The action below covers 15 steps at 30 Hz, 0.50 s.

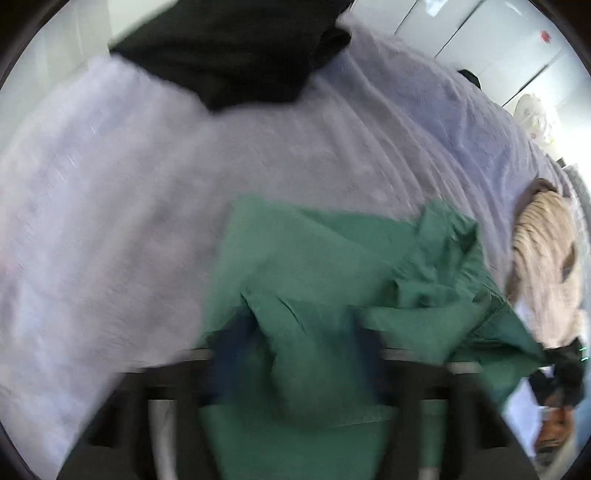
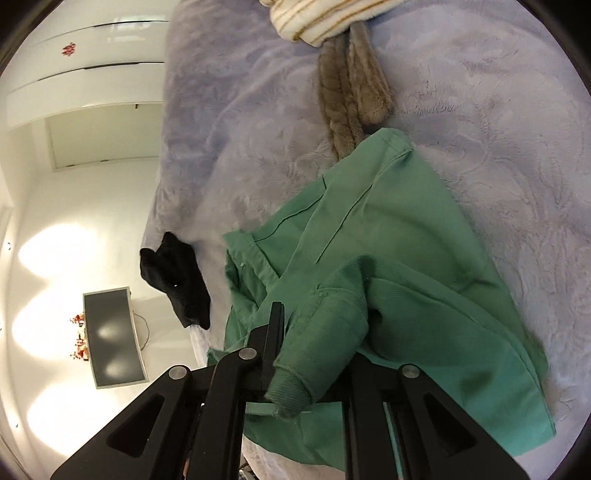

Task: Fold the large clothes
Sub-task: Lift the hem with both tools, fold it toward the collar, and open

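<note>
My left tool stands wide with 1 green garment bunched loose between its fingers, while my right tool pinches that garment's cuff. It sprawls on the lavender bed. Farther off I count 1 black garment, 1 striped cream garment and 1 grey-brown one.

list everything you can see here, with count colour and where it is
green garment: one, green, crumpled on the bed nearest both cameras
bed cover: one, pale lilac, plush, under all the clothes
black garment: one, black, at the bed edge
striped garment: one, cream with tan stripes, far side of the bed
fur piece: one, grey-brown, between the striped and green garments
monitor: one, dark screen, on the white floor
cupboards: white, beside the bed
left hand-held gripper: open, green cloth between its fingers
right hand-held gripper: a green cuff between its fingers; grip unclear
</note>
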### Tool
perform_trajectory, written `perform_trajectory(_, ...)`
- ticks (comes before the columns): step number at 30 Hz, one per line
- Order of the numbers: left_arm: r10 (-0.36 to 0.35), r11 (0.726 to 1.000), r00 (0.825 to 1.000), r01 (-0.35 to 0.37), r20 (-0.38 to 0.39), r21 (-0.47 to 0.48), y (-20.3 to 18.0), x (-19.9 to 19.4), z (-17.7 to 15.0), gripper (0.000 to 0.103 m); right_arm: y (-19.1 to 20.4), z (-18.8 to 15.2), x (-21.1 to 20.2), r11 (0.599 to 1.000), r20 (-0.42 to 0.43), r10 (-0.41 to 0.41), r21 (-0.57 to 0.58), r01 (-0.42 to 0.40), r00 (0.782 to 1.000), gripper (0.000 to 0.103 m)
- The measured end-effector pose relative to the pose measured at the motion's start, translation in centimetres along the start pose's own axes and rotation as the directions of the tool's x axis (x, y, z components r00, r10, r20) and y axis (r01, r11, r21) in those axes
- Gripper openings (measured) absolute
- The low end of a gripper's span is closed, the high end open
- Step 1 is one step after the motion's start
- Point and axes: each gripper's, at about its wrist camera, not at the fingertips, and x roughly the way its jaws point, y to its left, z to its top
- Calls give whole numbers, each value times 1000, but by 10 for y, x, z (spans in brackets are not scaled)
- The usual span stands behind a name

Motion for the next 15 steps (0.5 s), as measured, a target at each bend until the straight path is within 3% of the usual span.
perform_trajectory(1, 18, 1000, 999, -19, 42, 10, 1, -8, 0, 97, 1, 2, 1, 1000, -5, 4, 6, -4, 1000, 25)
perform_trajectory(2, 21, 1000, 997, -23, 73, 19, 1, -13, 1, 97, 2, 3, 1, 1000, -5, 12, 4, -12, 1000, 42)
perform_trajectory(3, 18, 999, 996, -21, 87, 34, 2, -18, 2, 97, 5, 5, -1, 1000, 4, 18, -6, -18, 1000, 72)
perform_trajectory(5, 32, 999, 996, -36, 87, 39, 5, -20, 4, 97, 11, 7, -9, 998, 36, 39, -41, -37, 999, 88)
perform_trajectory(8, 38, 998, 996, -42, 84, 49, 9, -18, 2, 97, 19, 11, -21, 996, 68, 9, -92, -3, 998, 88)
perform_trajectory(11, 51, 996, 997, -55, 61, 64, 8, -16, -10, 97, 23, 10, -25, 968, 90, -166, -175, 180, 982, 86)
perform_trajectory(13, 34, 997, 998, -38, 49, 65, 10, -18, -24, 97, 24, 4, -24, 927, 100, -271, -241, 287, 957, 72)
perform_trajectory(15, -43, 998, 999, 42, 2, 49, 15, -16, -38, 97, 22, -7, -22, 910, 86, -278, -296, 291, 957, 41)
